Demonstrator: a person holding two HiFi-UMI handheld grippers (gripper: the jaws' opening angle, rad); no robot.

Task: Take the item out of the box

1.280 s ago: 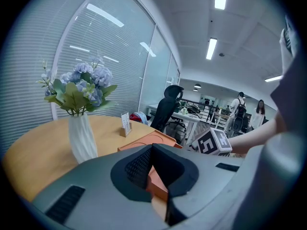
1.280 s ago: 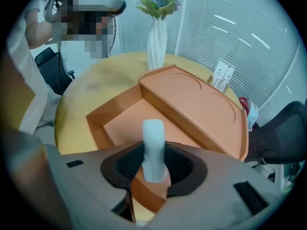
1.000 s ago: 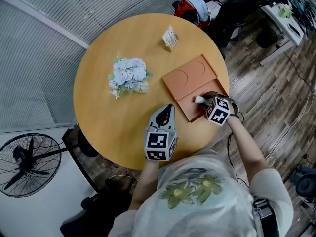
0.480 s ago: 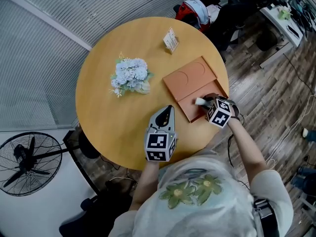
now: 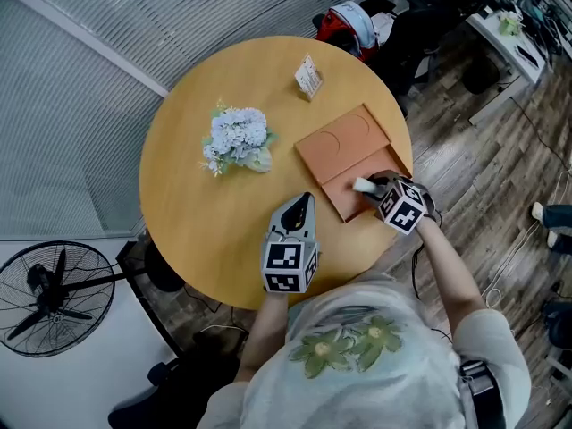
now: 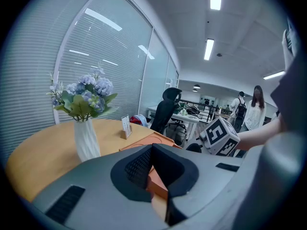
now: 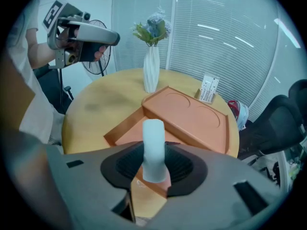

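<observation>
An open orange box (image 5: pixel 332 187) lies at the right of the round wooden table (image 5: pixel 197 213), its lid (image 5: pixel 343 138) folded back flat beside it. My right gripper (image 5: pixel 370 186) is shut on a white cylinder (image 5: pixel 362 184) and holds it just above the box's tray. In the right gripper view the cylinder (image 7: pixel 154 145) stands upright between the pads, with the tray (image 7: pixel 125 130) and the lid (image 7: pixel 188 116) behind it. My left gripper (image 5: pixel 304 201) hovers over the table's near side, shut with nothing in it, left of the box. Its jaws point towards the box (image 6: pixel 144 141).
A white vase of blue flowers (image 5: pixel 236 138) stands at the table's middle left, and a small card stand (image 5: pixel 308 71) at the far edge. A floor fan (image 5: pixel 52 294) is at the lower left. Office chairs and a red bag (image 5: pixel 350 18) lie beyond the table.
My right gripper has risen a little with the white cylinder still in its jaws. The left gripper has kept its place.
</observation>
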